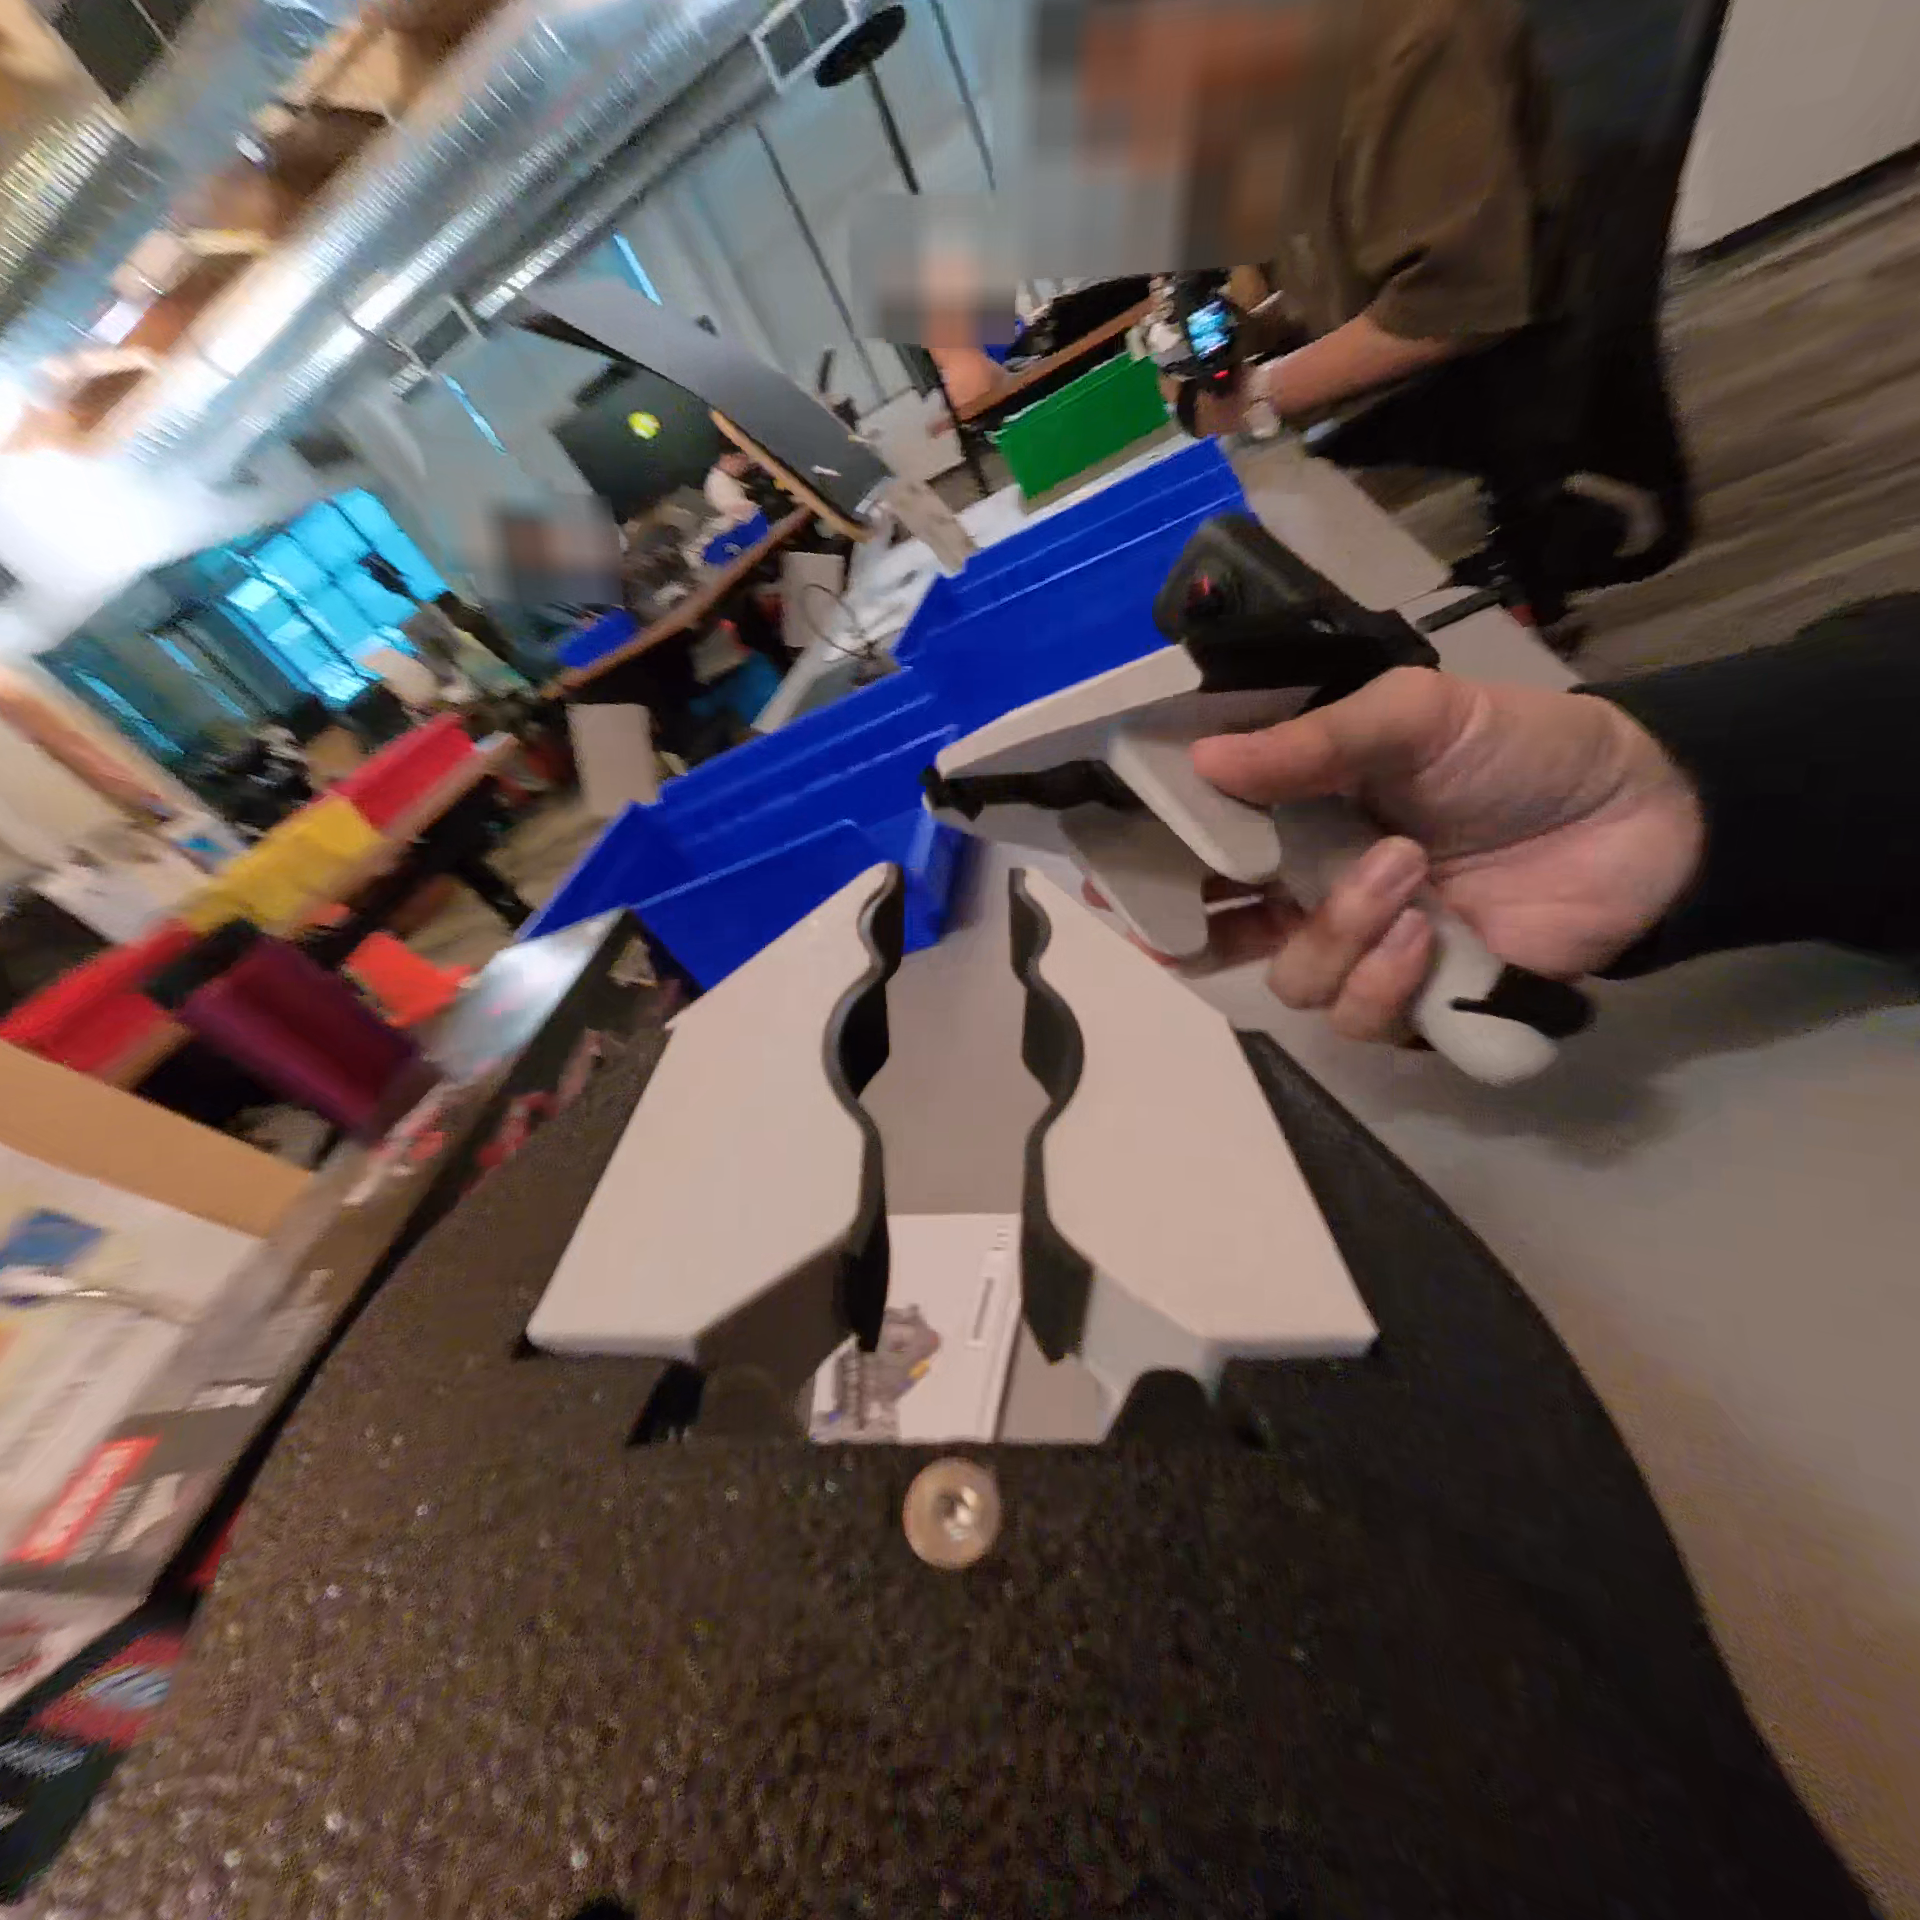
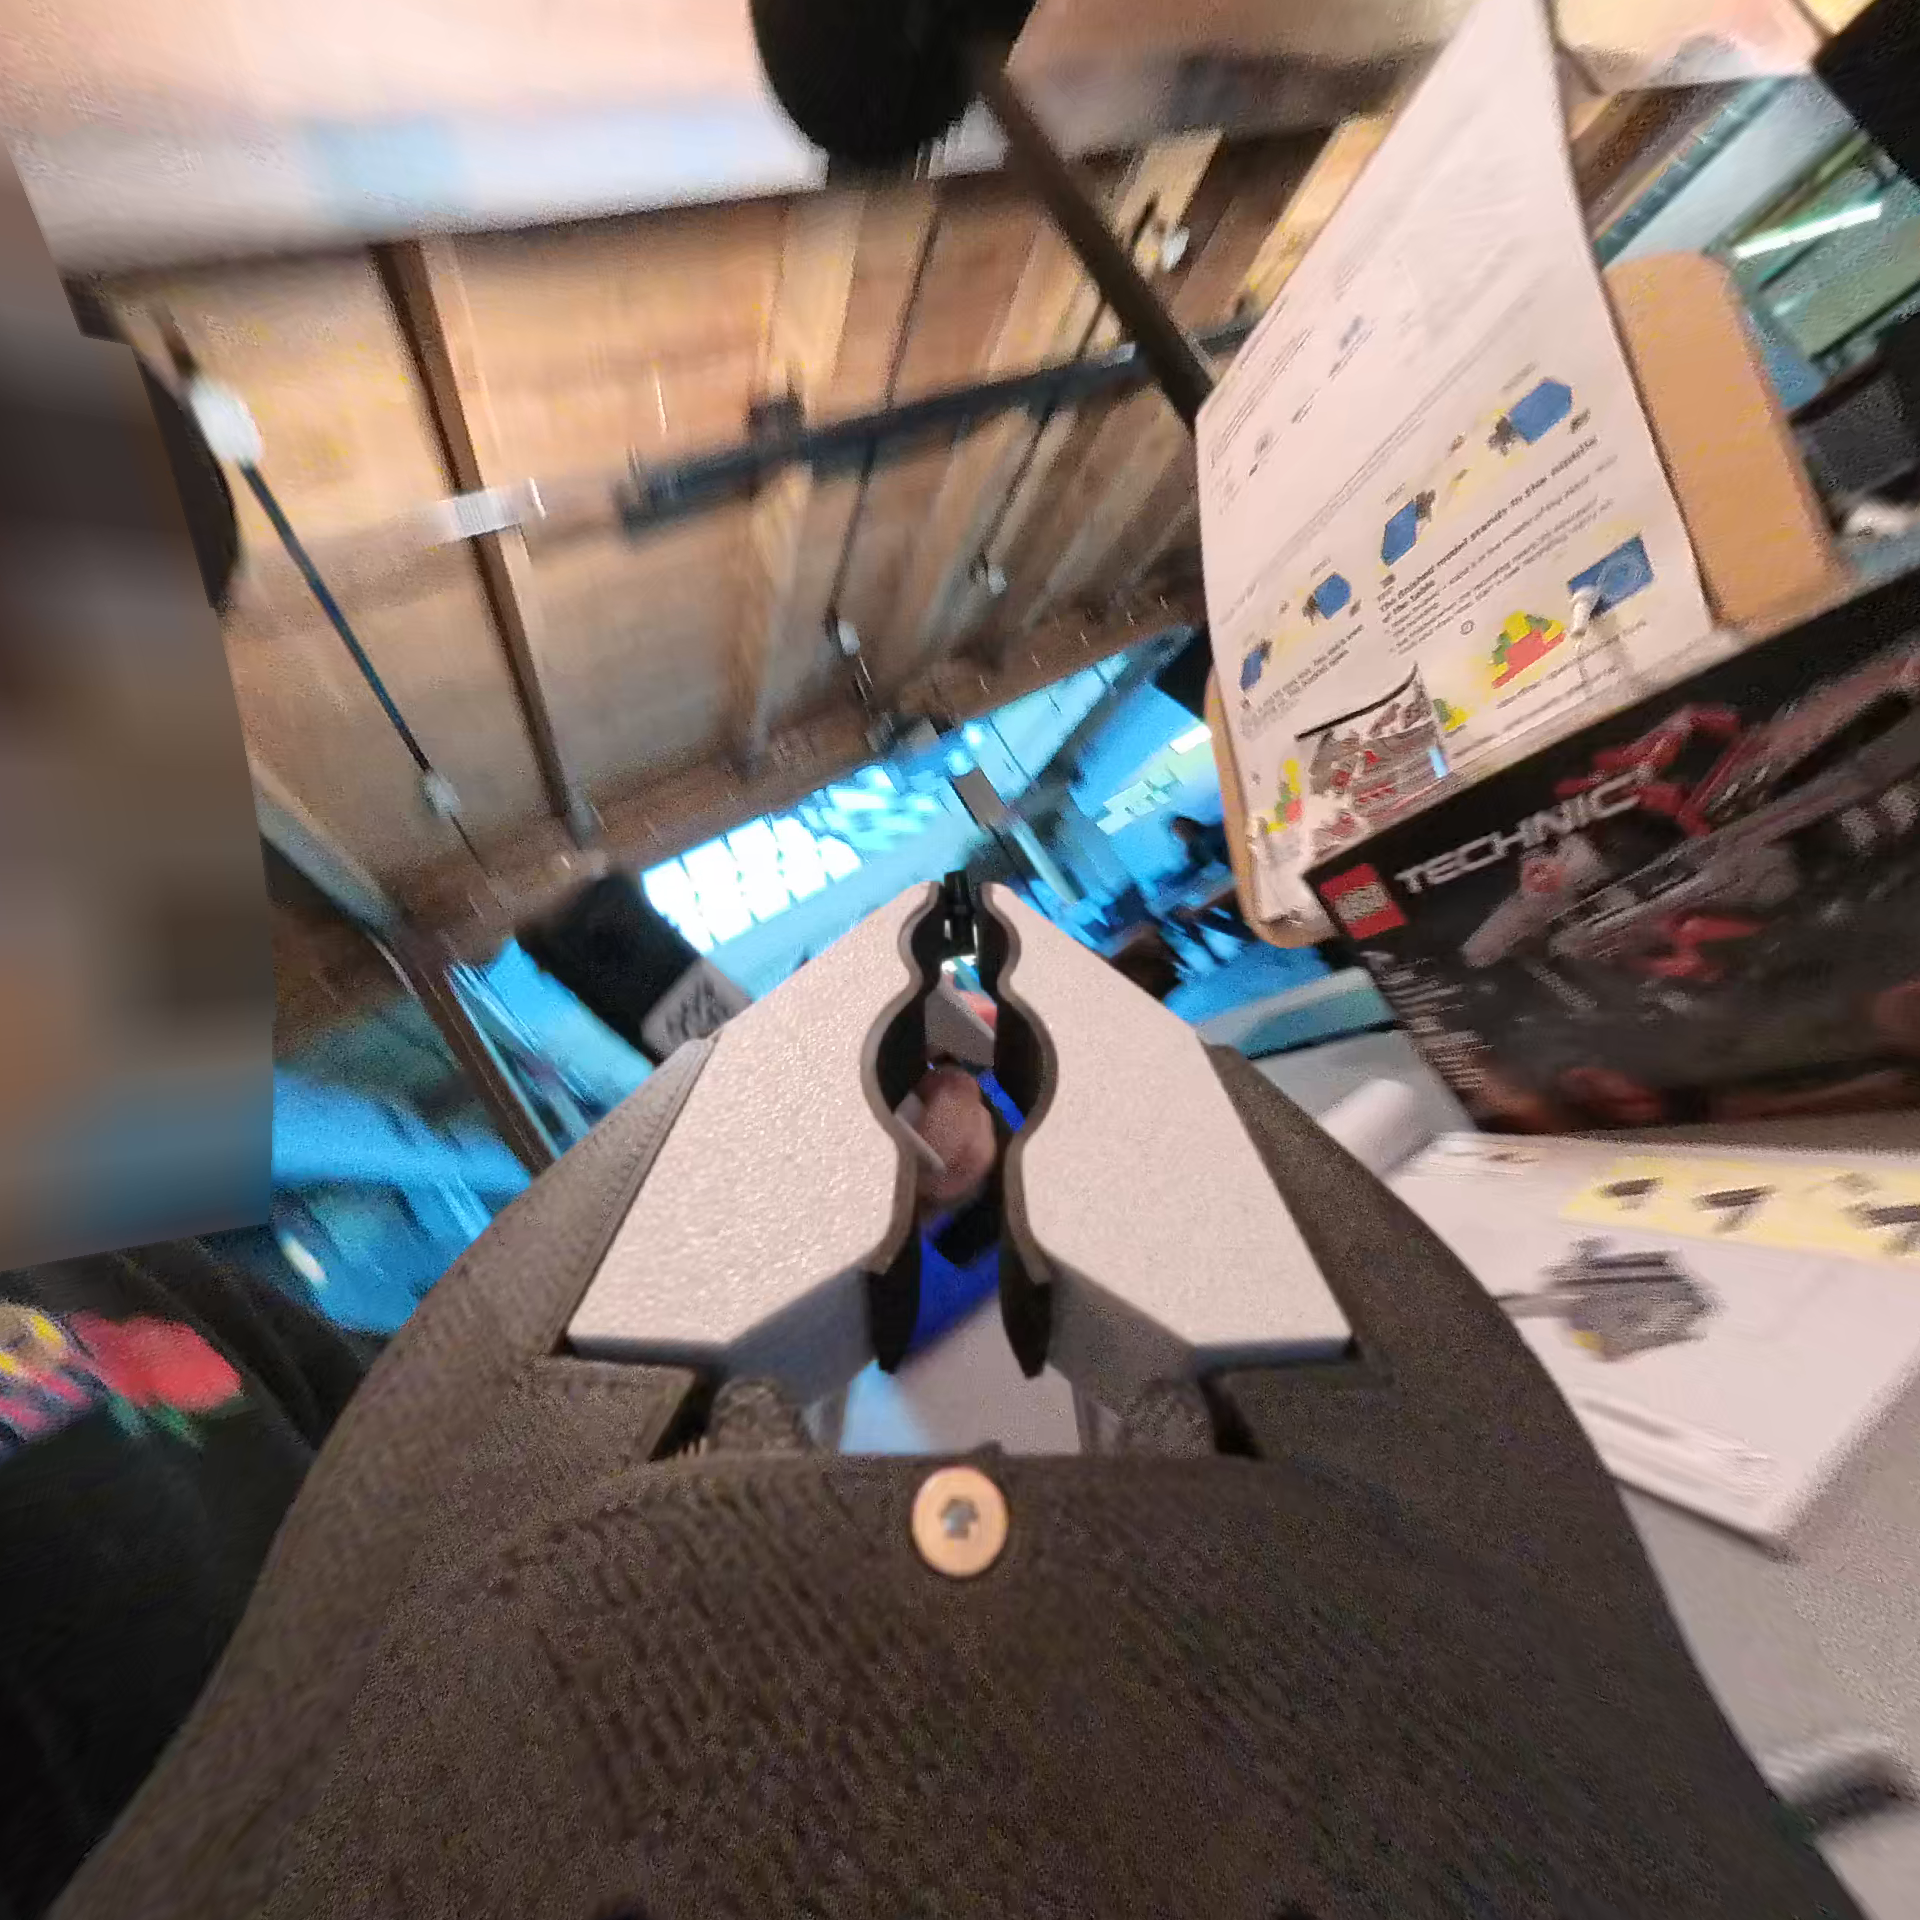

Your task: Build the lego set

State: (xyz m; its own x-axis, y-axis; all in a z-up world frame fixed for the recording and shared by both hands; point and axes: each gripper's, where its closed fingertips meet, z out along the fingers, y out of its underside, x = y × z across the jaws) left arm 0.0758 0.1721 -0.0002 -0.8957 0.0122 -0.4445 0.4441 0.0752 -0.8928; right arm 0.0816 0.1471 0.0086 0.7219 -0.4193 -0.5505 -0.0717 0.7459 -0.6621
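My left gripper (image 1: 958, 894) is open and empty, held above the grey table with a white instruction booklet (image 1: 925, 1340) showing under its fingers. My right gripper (image 2: 961, 914) is tilted up off the table and shut on a small black Lego piece (image 2: 956, 909) pinched at its very tips. The right gripper also shows in the left wrist view (image 1: 940, 784), held by a hand (image 1: 1475, 831) just right of and beyond my left fingertips. The piece's exact shape is too blurred to tell.
Blue bins (image 1: 831, 800) stand in a row right behind the grippers. The Lego box (image 2: 1621, 914) stands at the right, with a printed sheet (image 2: 1434, 499) leaning on it and the open booklet (image 2: 1714, 1382) in front. A person in a brown shirt (image 1: 1434, 208) stands beyond the table. My left and right fingertips are right by each other.
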